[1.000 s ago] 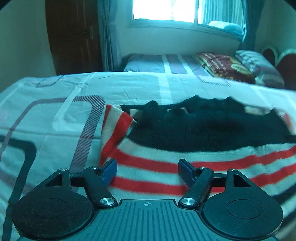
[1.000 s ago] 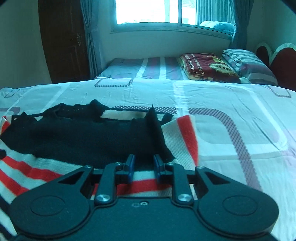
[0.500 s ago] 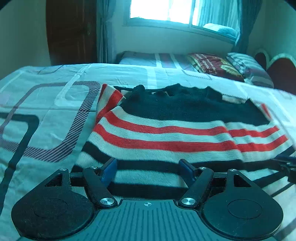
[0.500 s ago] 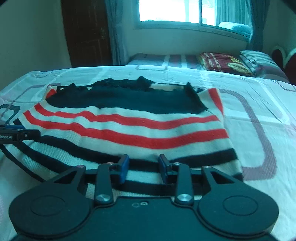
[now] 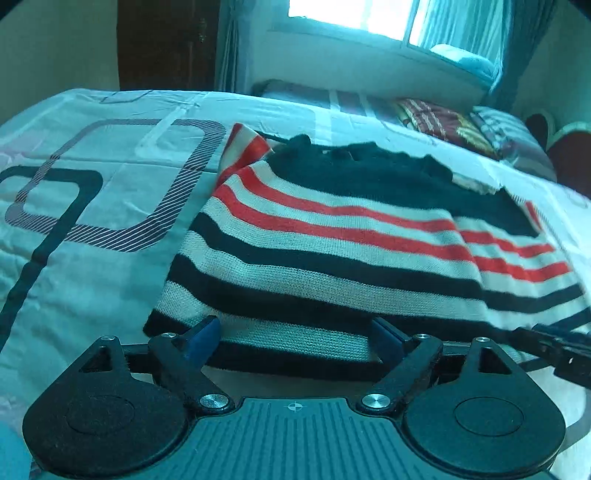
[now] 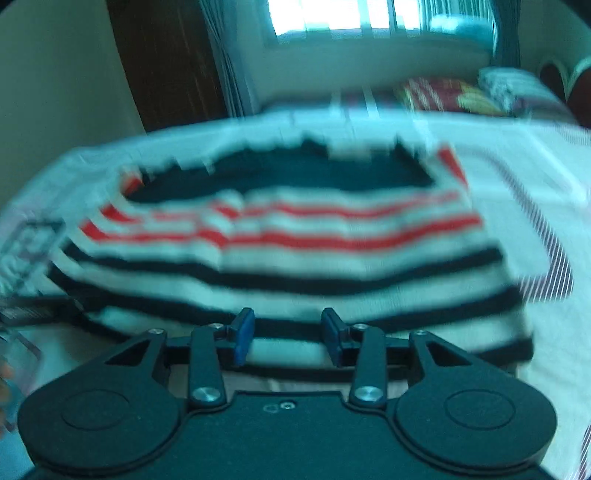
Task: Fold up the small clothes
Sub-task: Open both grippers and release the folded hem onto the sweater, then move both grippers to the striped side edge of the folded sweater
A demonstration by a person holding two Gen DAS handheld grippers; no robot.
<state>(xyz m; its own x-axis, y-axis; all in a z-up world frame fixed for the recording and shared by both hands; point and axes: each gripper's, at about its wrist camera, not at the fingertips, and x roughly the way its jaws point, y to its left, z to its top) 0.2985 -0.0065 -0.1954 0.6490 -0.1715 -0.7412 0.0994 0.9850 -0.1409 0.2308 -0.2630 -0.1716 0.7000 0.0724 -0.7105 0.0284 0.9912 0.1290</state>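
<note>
Since a second ago, more of our striped sweater (image 5: pixel 332 258) has come into sight: then we saw mostly its black top band and the red stripes, and now the black-and-white stripes near its lower edge show too, with both claws back at that near edge. It lies flat on the bedsheet (image 5: pixel 92 221), folded so the black band sits at the far side and a red-and-white flap pokes out at the far left corner.

Our left gripper (image 5: pixel 295 338) has its jaws spread wide, having just been opening further; the near hem of the sweater shows between the blue pads, but they do not press on it and we hold nothing with it. Our right gripper (image 6: pixel 288 334) has also just been opening, its jaws now partly apart over the hem's striped edge, with cloth showing in the gap but not pinched. That view is blurred, so we cannot tell finer detail there. The right gripper's tip also shows at the right edge of the left view.

Beyond the sweater the patterned sheet runs back to pillows (image 5: pixel 461 125) at the head of the bed, under a bright window (image 5: pixel 354 18) with curtains, and a dark door (image 5: pixel 162 44) stands at the left.
</note>
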